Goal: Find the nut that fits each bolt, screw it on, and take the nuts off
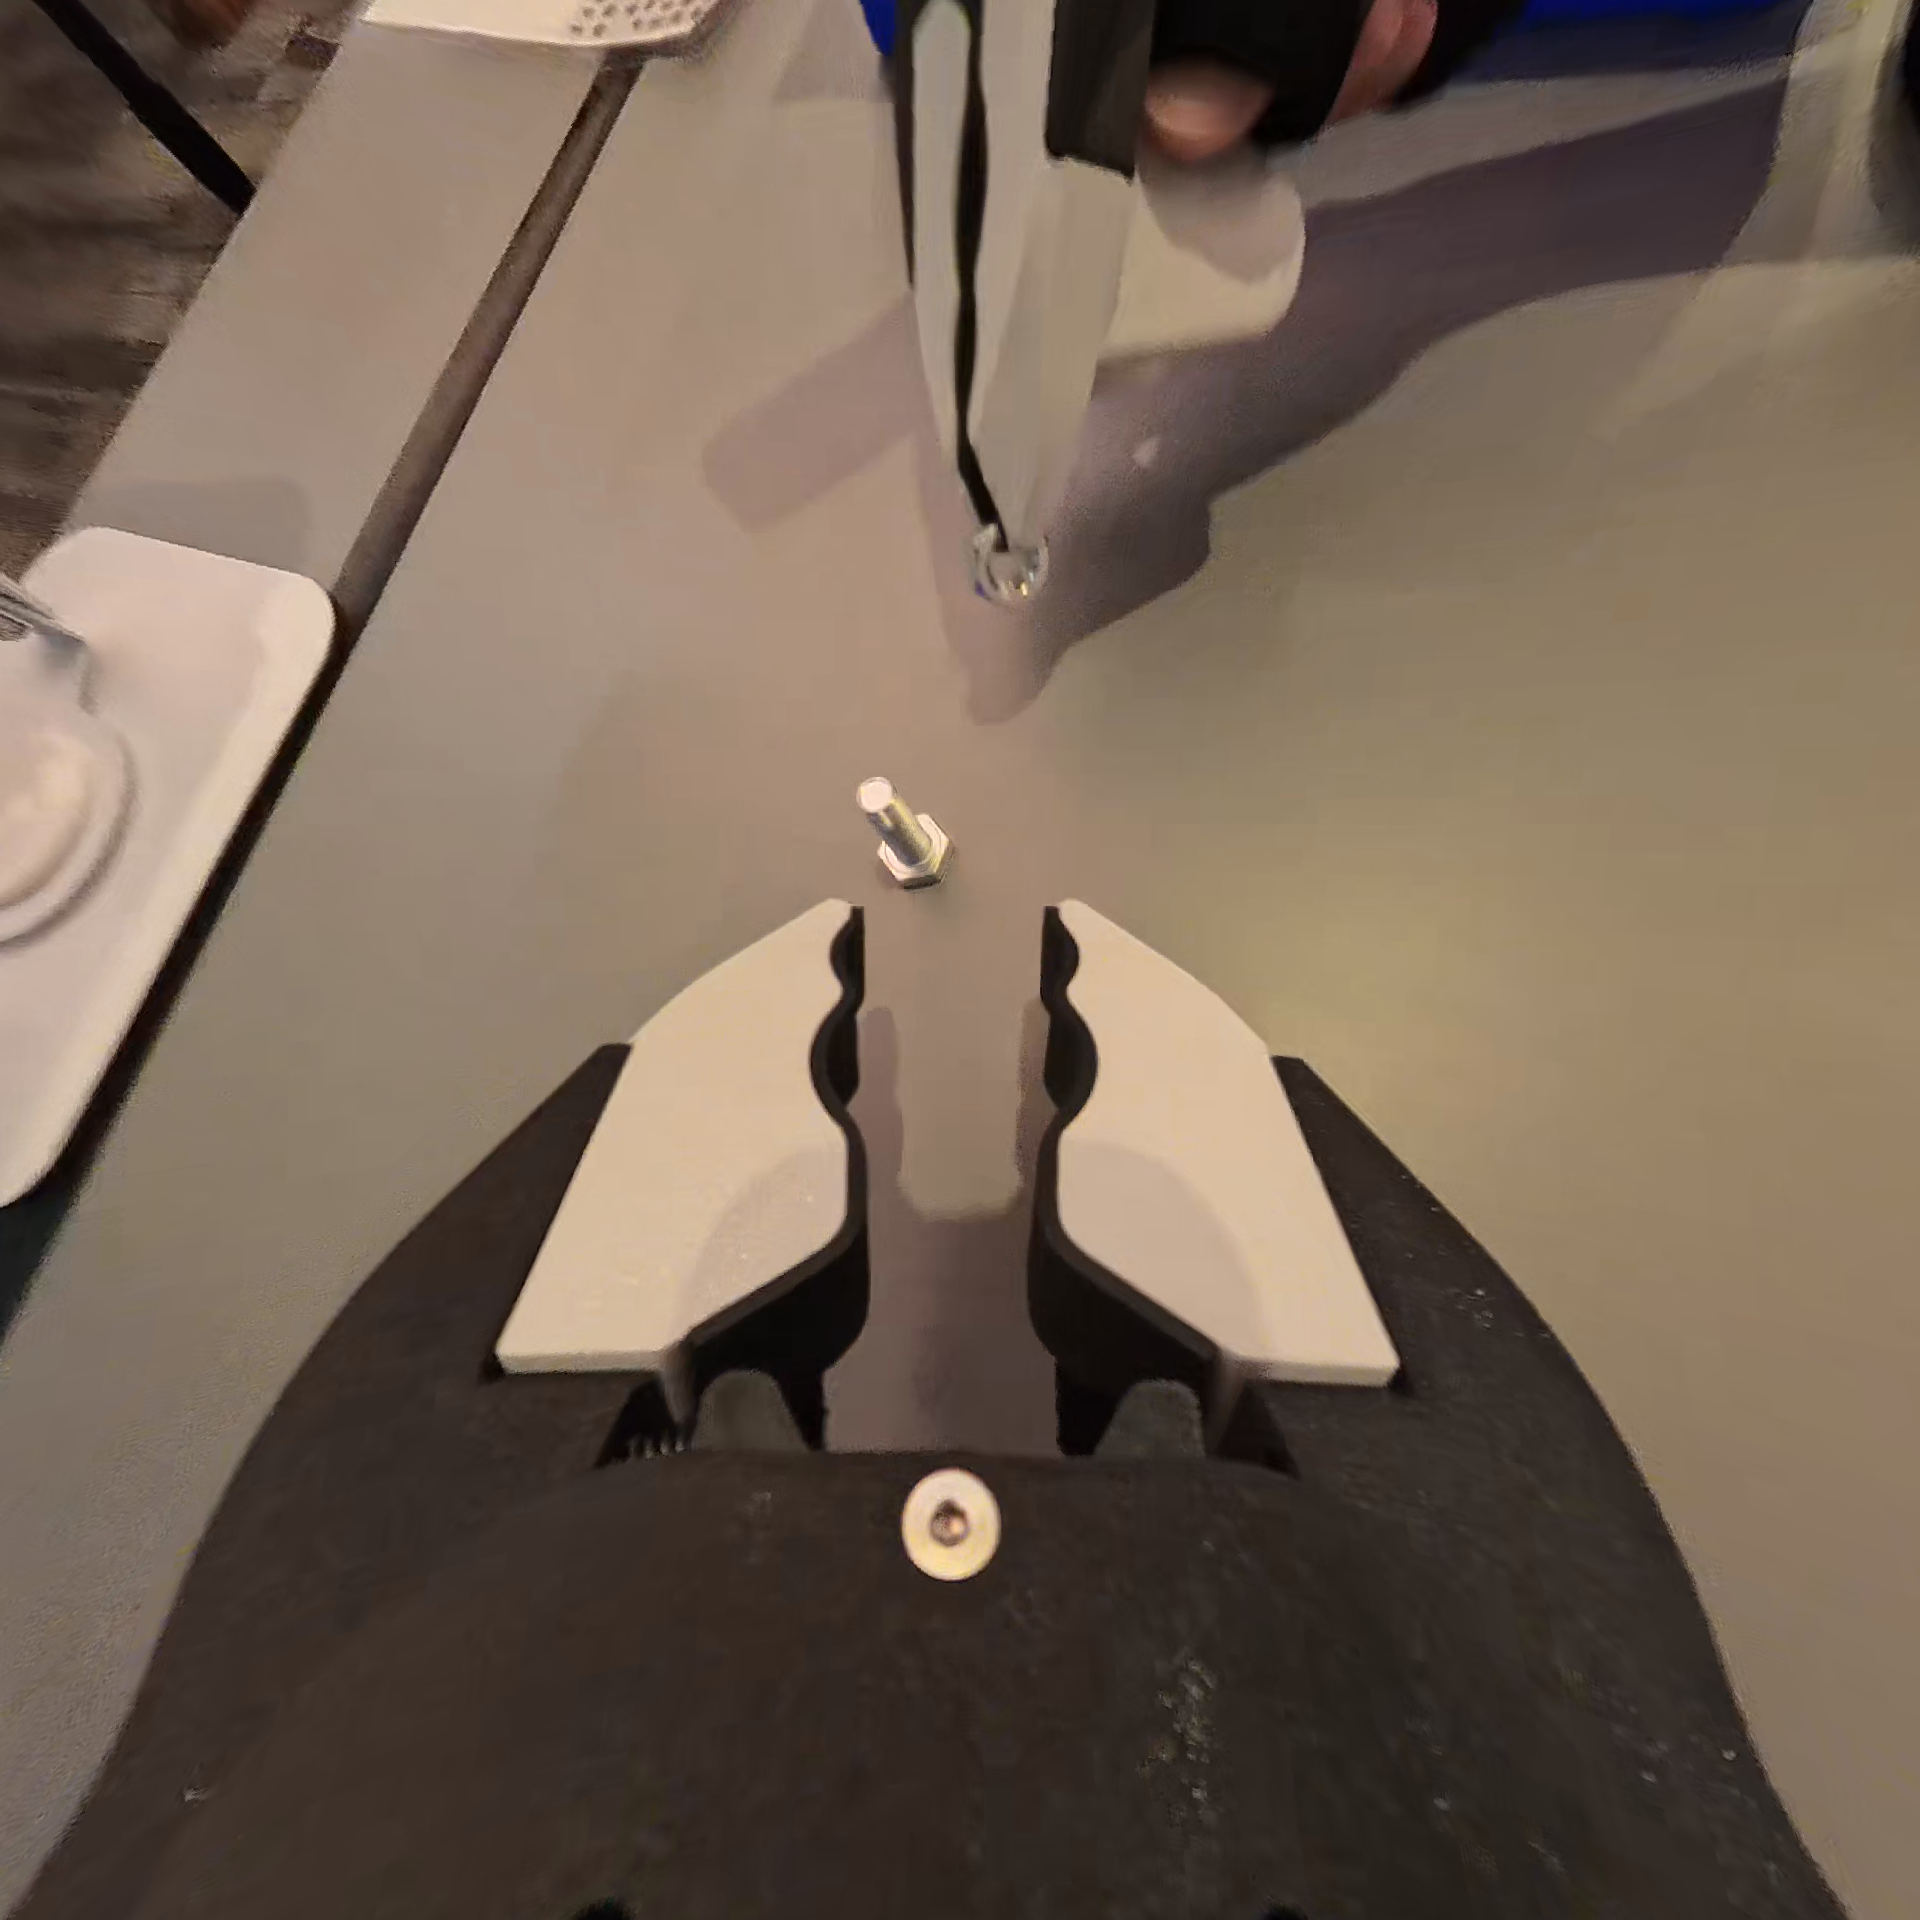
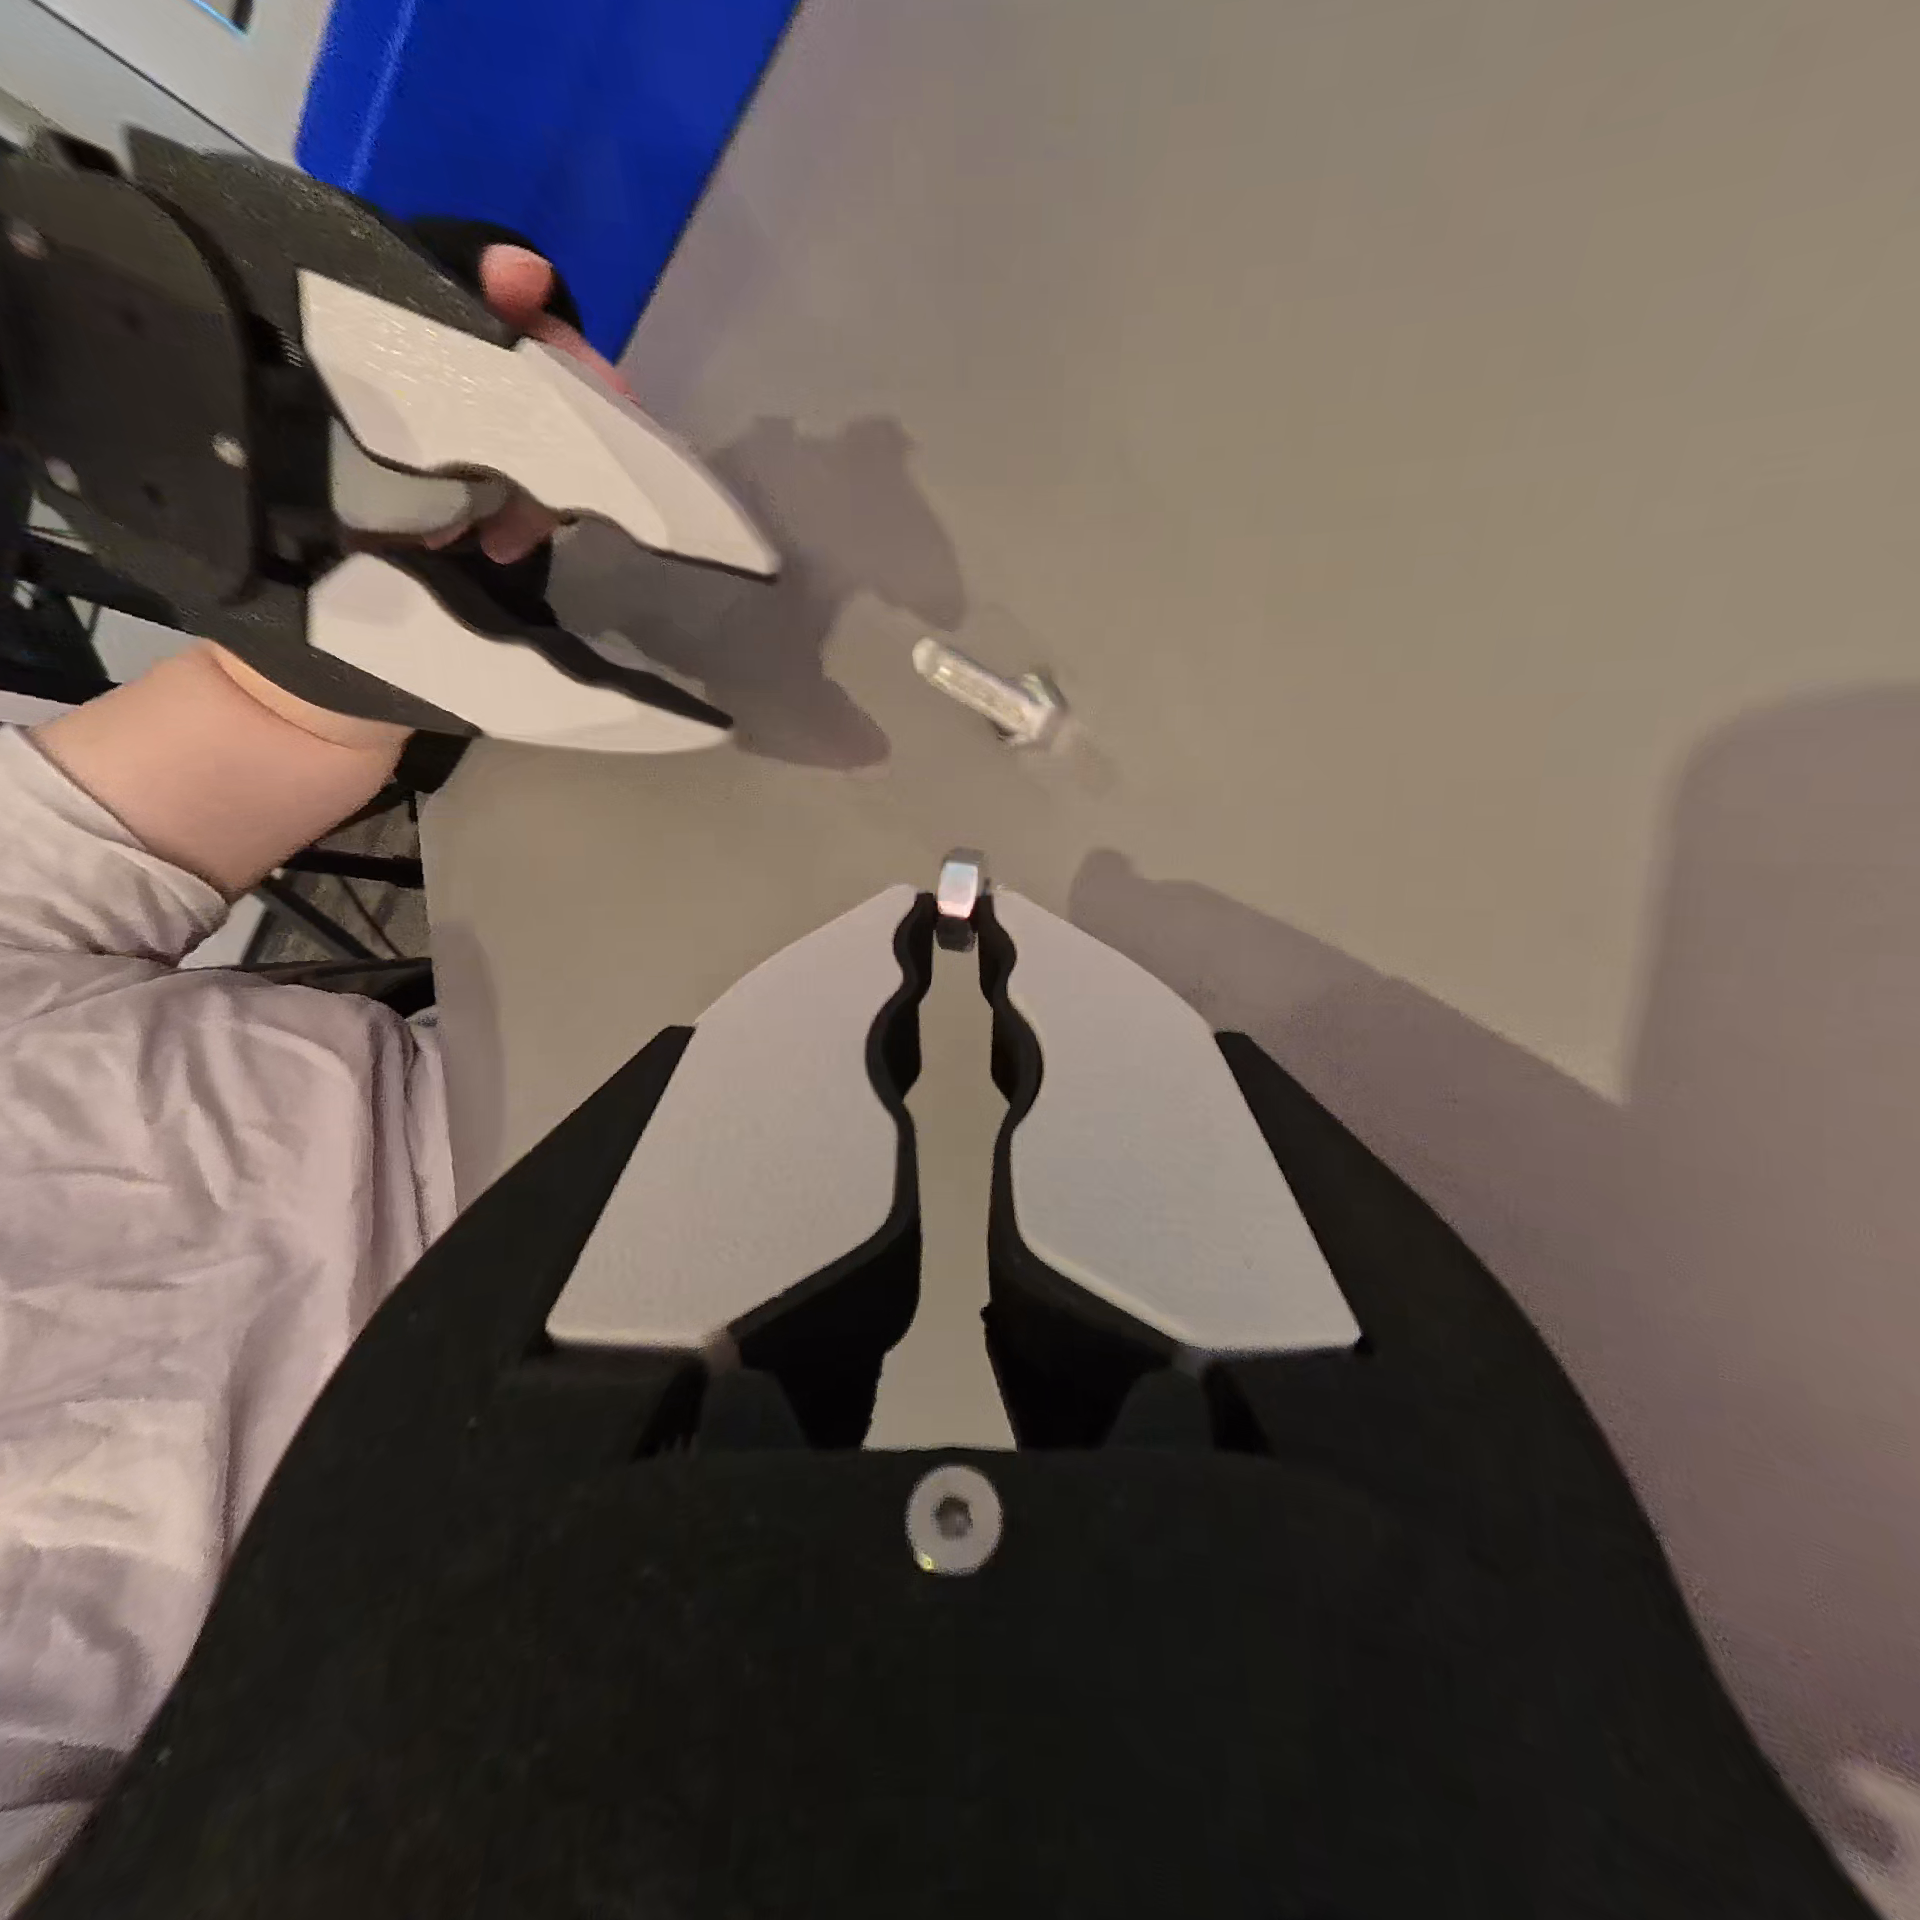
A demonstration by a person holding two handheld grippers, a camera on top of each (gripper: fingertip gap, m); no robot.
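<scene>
Silver hex nut point(image 2: 956, 896) sits pinched in the right claw point(image 2: 957, 914); the left claw point(image 1: 951, 914) gapes empty near a steel bolt point(image 1: 902, 836) on the grey worktop point(image 1: 1455, 935). Next, likely grip the bolt.

The grey matte counter point(image 1: 1455, 935) lies bare around the small silver hex-head bolt point(image 1: 906, 837), which stands on its head just ahead of the left gripper point(image 1: 951, 914). The left gripper's jaws are parted, with open counter showing between them. Beyond the bolt, the right gripper point(image 1: 1006, 566) comes down from above, pinching a small silver hex nut point(image 2: 957, 891) at its tips; it blocks the far side. To the left, a white rounded tray point(image 1: 208, 727) sits near the counter's edge, well apart from the bolt. The right side is open surface.
</scene>
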